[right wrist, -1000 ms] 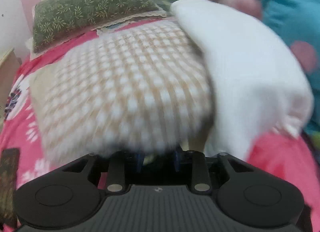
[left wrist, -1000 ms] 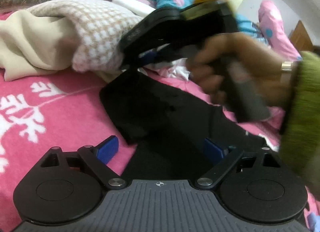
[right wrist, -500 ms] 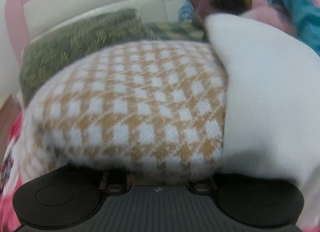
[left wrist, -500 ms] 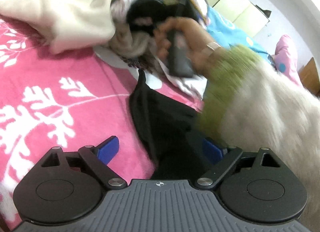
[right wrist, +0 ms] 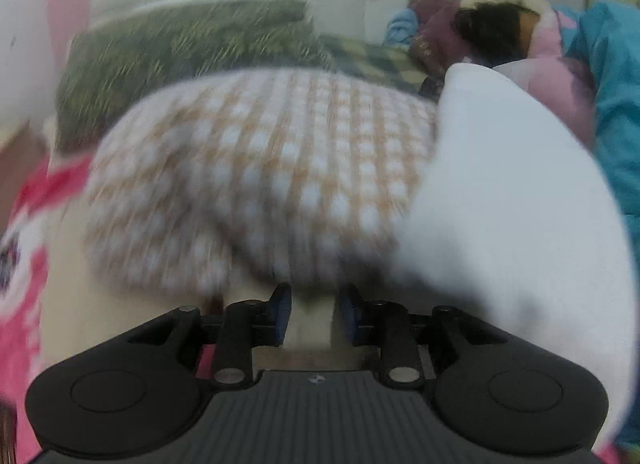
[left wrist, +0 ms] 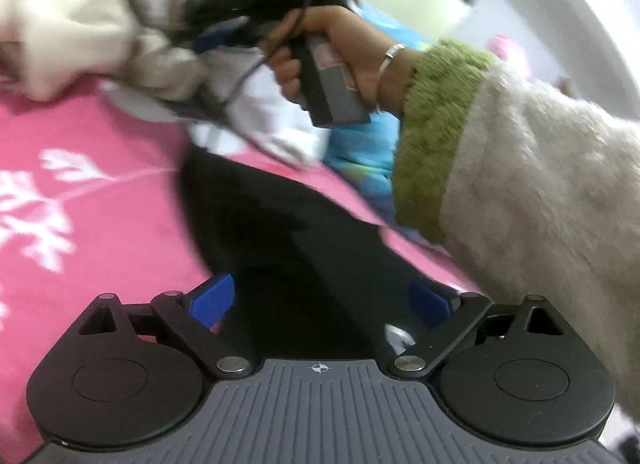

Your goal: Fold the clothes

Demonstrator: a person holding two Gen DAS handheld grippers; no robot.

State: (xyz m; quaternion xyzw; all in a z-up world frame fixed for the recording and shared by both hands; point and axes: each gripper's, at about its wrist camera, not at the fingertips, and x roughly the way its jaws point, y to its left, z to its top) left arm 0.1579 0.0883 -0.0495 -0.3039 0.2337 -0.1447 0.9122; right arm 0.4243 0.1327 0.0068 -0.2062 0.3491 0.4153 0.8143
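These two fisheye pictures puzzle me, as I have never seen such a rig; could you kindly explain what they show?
There is no robot here. A person holds a hand-held clamp tool in each hand, and each tool carries a camera that looks forward along its two jaws.

The left-wrist picture shows the left gripper with its blue-padded jaws wide apart over a black garment that lies on the pink bedspread. Further off, the person's right hand, in a fuzzy green-cuffed sleeve, works the other tool.

The right-wrist picture shows the right gripper. Its jaws have just been opening a little, with cream cloth between them: part of the checked knit garment bunched in front. I cannot tell whether the pads still press on it. A white garment lies beside it and a green pillow behind.
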